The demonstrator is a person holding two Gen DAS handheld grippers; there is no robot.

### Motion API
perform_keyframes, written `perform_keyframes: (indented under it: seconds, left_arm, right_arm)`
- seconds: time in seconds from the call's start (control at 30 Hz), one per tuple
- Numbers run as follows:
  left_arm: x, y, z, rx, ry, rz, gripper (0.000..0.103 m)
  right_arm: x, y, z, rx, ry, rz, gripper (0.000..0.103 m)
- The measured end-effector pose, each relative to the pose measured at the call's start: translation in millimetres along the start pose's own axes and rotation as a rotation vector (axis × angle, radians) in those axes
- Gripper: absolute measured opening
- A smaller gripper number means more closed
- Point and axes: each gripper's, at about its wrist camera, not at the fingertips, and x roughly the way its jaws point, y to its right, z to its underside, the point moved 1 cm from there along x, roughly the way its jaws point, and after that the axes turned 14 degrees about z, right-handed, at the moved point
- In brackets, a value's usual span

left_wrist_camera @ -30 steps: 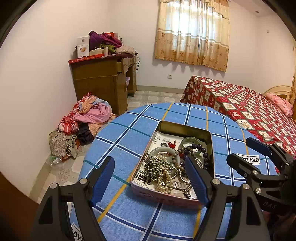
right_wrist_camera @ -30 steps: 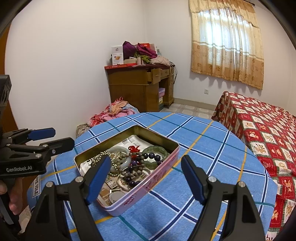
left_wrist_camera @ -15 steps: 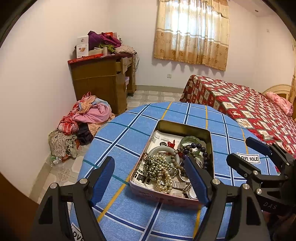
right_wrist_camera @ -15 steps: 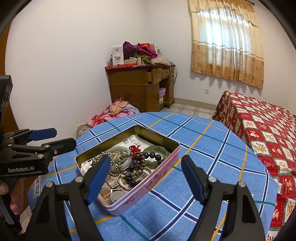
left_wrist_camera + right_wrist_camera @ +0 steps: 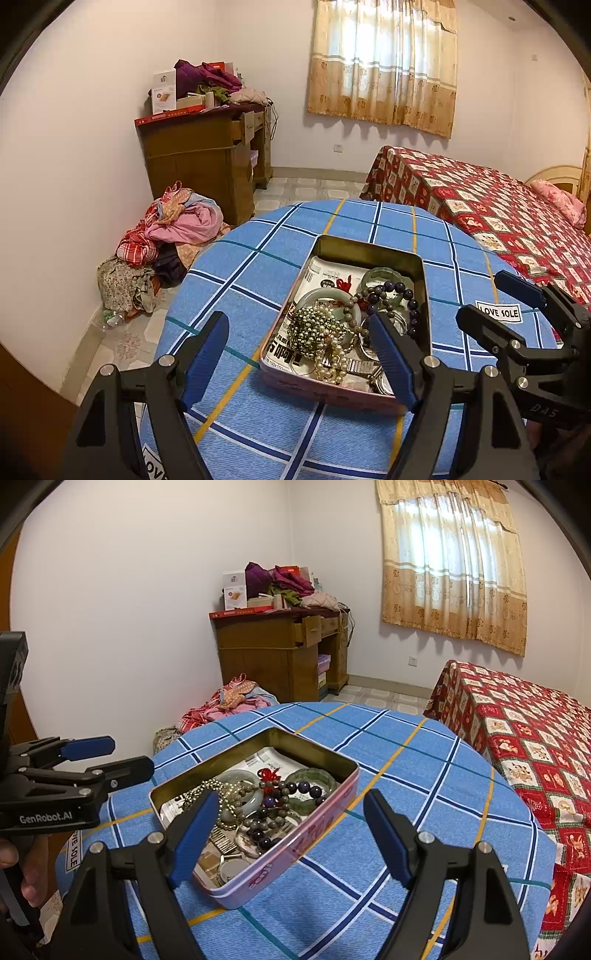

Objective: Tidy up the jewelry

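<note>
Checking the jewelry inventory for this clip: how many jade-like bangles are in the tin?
2: a pale bangle mid-tin under the beads, a green bangle near the far corner of the tin. Others may be buried.

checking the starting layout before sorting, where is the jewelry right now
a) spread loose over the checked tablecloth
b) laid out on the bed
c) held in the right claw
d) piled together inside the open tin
d, the bracelets and bead strands lie heaped in the open tin on the blue checked tablecloth, and both claws are open with nothing between their fingers.
</note>
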Motion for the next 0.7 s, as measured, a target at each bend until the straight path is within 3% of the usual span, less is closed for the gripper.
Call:
perform_keyframes:
  seconds: [0.7]
  left_arm:
    - [4.4, -1.4, 2.8, 0.001, -0.010, 0.004, 0.078]
  right_arm:
    - [-1.1, -0.1, -0.2, 0.008, 0.013, 0.003, 0.083]
